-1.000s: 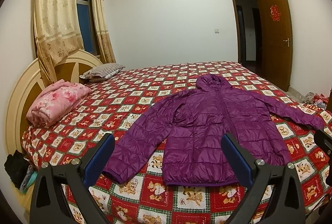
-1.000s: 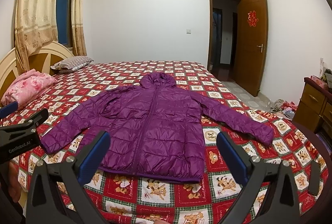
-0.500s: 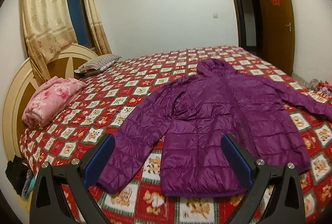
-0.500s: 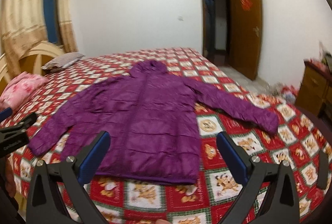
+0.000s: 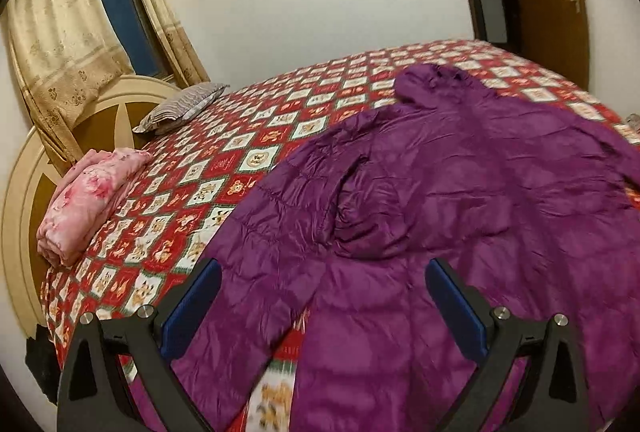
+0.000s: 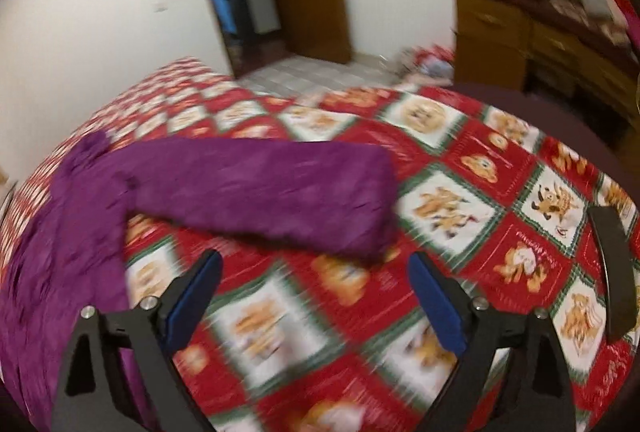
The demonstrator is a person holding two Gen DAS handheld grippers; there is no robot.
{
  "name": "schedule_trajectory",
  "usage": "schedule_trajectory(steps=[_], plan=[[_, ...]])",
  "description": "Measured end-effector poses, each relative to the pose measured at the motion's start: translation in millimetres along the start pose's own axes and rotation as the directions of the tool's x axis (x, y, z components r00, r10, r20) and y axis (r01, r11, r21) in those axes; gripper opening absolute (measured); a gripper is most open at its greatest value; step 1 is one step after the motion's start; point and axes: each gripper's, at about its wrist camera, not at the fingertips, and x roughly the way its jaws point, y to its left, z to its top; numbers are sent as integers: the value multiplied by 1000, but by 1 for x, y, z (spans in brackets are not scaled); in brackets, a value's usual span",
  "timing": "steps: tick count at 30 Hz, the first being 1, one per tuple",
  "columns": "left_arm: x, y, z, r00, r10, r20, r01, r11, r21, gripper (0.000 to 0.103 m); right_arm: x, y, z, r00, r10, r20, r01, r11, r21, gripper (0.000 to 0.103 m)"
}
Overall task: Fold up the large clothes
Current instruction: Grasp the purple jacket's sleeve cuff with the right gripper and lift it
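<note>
now that both grippers have dropped in toward the jacket (image 5: 460, 191), left gripper (image 5: 324, 306) over one sleeve, right gripper (image 6: 314, 296) short of the other cuff (image 6: 360, 207), jaws released and empty, sleeve folds look next.

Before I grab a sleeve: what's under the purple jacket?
The purple jacket lies spread on the red patterned bedspread, which shows all around it and between sleeve and body. Anything beneath its body is covered. Both the left gripper and right gripper are open.
</note>
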Motion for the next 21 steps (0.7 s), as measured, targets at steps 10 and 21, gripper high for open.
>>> schedule_trajectory(steps=[10, 21], plan=[[78, 2, 16, 991, 29, -130, -24, 999, 36, 102, 55, -12, 14, 993, 14, -116, -15, 1000, -10, 41], [94, 45, 48, 993, 50, -107, -50, 999, 1, 102, -15, 72, 76, 997, 37, 72, -15, 958, -288, 14]])
